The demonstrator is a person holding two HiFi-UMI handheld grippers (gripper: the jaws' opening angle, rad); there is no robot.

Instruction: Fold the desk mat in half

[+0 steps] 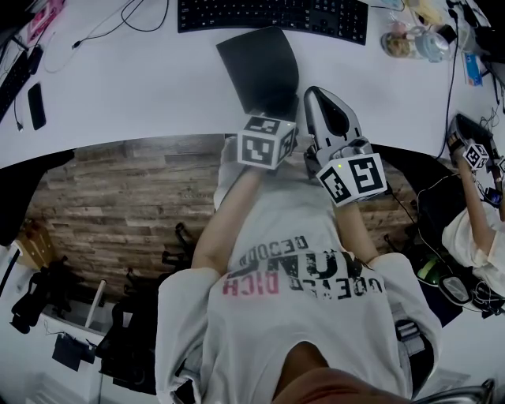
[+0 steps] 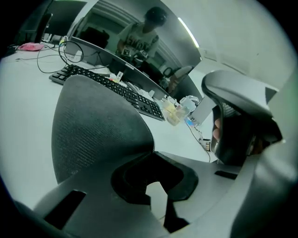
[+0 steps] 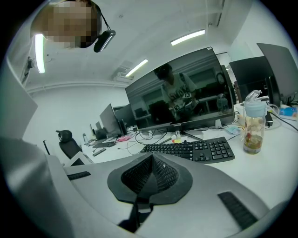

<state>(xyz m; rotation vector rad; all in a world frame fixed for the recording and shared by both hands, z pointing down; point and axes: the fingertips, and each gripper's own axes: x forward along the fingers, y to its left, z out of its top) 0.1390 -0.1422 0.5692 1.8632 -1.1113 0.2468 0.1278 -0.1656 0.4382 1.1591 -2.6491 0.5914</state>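
Alignment matters: we carry the near edge of the dark woven rectangular desk mat (image 1: 256, 67) evenly toward the black keyboard (image 1: 272, 14). The left gripper (image 2: 151, 155) is clamped on that raised edge. The right gripper (image 3: 150, 160) has its jaws together alongside. The mat lies on the white desk (image 1: 142, 87), its long axis apparently running from us toward the keyboard.

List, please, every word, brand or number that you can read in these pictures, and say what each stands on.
"DECODE", probably, upside down on the person's shirt; its other letters are too creased to read.
Brand on the monitor, lower bezel: too small to read.
Keyboard key legends: too small to read.
Marker cube: square patterns only, no letters.
Desk mat: no print visible.
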